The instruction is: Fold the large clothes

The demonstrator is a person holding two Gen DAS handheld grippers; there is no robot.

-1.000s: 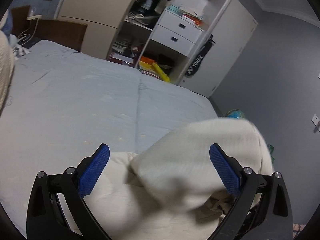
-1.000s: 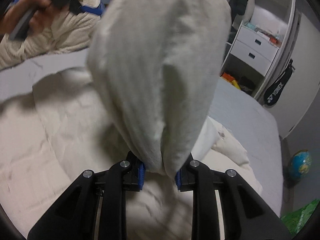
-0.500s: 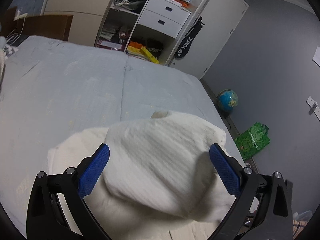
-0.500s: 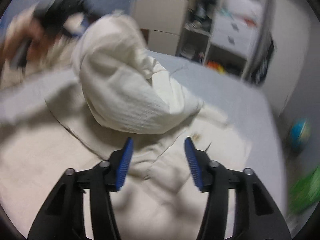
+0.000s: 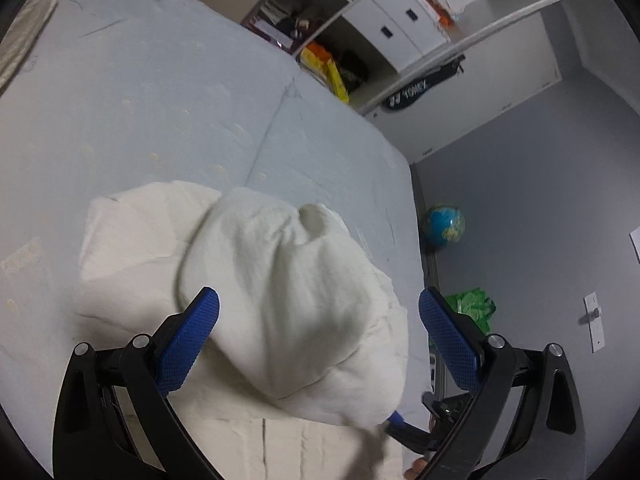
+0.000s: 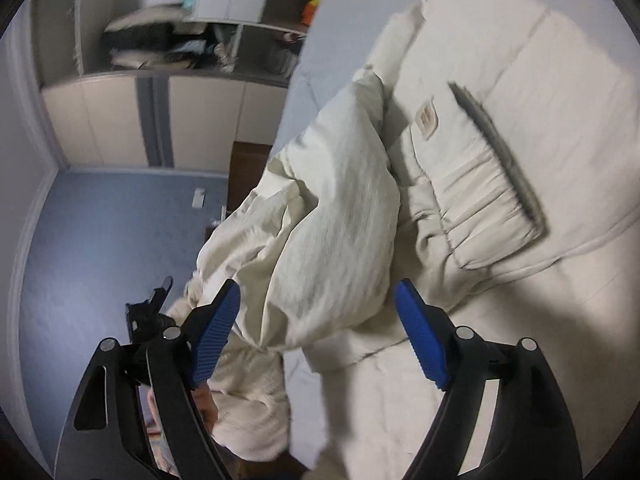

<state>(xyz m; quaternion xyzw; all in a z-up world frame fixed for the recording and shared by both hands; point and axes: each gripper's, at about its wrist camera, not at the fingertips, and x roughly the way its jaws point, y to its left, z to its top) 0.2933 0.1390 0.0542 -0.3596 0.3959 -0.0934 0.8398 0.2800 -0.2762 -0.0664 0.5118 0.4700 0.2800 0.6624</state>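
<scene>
A large cream padded jacket [image 5: 288,292] lies on the pale blue bed [image 5: 160,100]. Its puffy sleeve is folded over the body. My left gripper [image 5: 318,340] is open just above the sleeve, holding nothing. In the right wrist view the same jacket [image 6: 500,140] shows its elastic cuff with a grey edge [image 6: 496,184] and the sleeve [image 6: 332,232] lying across it. My right gripper [image 6: 316,340] is open over the sleeve and holds nothing. The right gripper's tip shows in the left wrist view [image 5: 400,428].
An open wardrobe with white drawers [image 5: 400,28] stands beyond the bed. A globe [image 5: 444,226] and a green bag [image 5: 472,308] lie on the floor by the grey wall. The bed's right edge runs close to the jacket.
The right gripper let go of the sleeve and opened; the sleeve dropped onto the jacket body. Both cameras have swung round over the jacket.
</scene>
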